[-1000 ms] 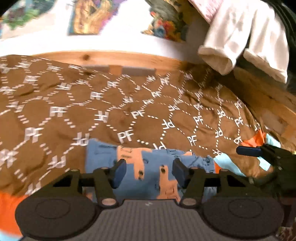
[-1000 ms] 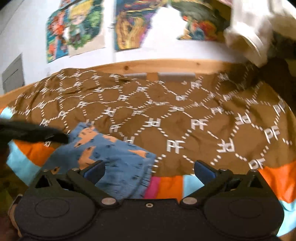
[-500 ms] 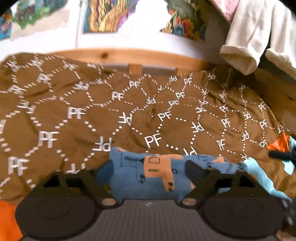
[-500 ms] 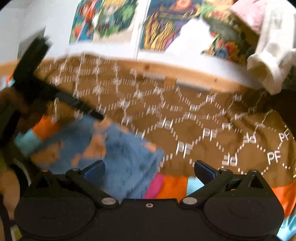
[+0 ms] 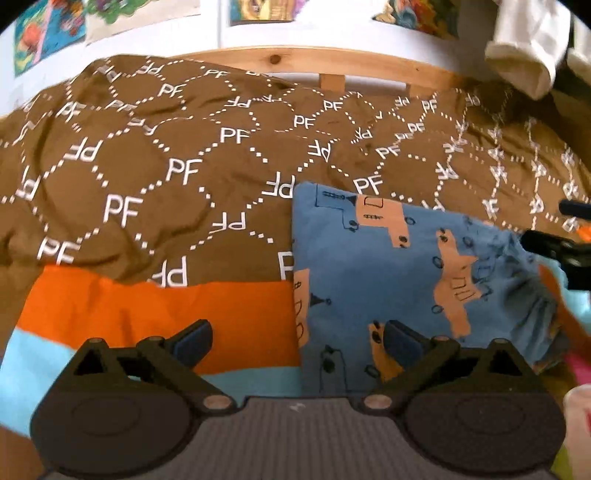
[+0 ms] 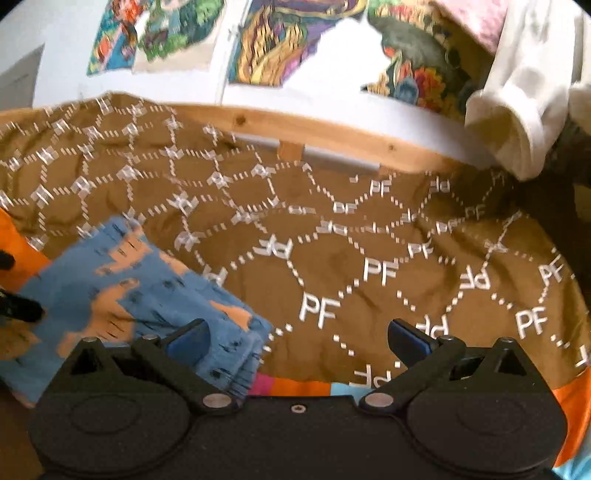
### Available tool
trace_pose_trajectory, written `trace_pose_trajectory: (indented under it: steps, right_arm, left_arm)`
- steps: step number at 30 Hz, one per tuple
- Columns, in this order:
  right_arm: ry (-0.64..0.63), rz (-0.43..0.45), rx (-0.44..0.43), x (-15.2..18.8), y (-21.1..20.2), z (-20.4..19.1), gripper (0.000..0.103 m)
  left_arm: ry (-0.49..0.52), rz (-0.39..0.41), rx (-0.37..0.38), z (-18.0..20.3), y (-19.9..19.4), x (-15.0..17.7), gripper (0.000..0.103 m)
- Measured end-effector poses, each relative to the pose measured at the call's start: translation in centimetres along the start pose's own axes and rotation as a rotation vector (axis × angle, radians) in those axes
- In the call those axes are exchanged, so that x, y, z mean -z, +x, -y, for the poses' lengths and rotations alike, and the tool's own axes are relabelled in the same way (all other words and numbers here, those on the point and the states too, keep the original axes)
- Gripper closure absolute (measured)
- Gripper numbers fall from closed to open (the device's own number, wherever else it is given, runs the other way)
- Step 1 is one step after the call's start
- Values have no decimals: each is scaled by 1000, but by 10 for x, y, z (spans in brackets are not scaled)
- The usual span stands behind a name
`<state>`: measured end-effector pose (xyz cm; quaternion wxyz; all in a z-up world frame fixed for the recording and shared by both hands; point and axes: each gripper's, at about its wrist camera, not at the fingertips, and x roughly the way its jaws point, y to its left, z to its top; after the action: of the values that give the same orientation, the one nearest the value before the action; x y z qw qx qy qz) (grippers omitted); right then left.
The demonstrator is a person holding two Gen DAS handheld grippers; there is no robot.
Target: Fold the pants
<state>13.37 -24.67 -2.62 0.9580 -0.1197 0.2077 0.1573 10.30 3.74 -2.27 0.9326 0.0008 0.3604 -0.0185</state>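
pants: folded blue bundle on brown blanket, edge over orange stripe | left gripper: jaws opening wide, nothing pinched | right gripper: jaws wide, empty | risk: a finger snags loose layers, fold springs open

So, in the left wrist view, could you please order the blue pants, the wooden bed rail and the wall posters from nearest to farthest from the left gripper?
From the left gripper, whose fingers are opening with nothing clamped:
1. Blue pants, just ahead, right of centre.
2. Wooden bed rail, behind the brown blanket.
3. Wall posters, above the rail.
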Motion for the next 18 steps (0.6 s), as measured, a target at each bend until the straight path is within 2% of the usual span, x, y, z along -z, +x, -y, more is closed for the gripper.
trace_pose_trajectory:
  steps: [3, 6, 8, 11, 18]
  right_arm:
    - [32, -22, -86, 1, -23, -3, 1]
    - [-49, -194, -89, 18, -20, -20, 1]
    - [-61, -252, -110, 25, -16, -25, 1]
    - [-21, -256, -99, 18, -19, -21, 1]
    - [-42, -247, -84, 16, -24, -23, 1]
  left_arm:
    - [24, 0, 4, 2, -9, 7, 0]
    - [93, -36, -27, 8, -9, 17, 1]
    - [92, -40, -30, 8, -9, 21, 1]
    - [45, -56, -13, 2, -11, 23, 1]
    - [-4, -70, 4, -7, -14, 26, 1]
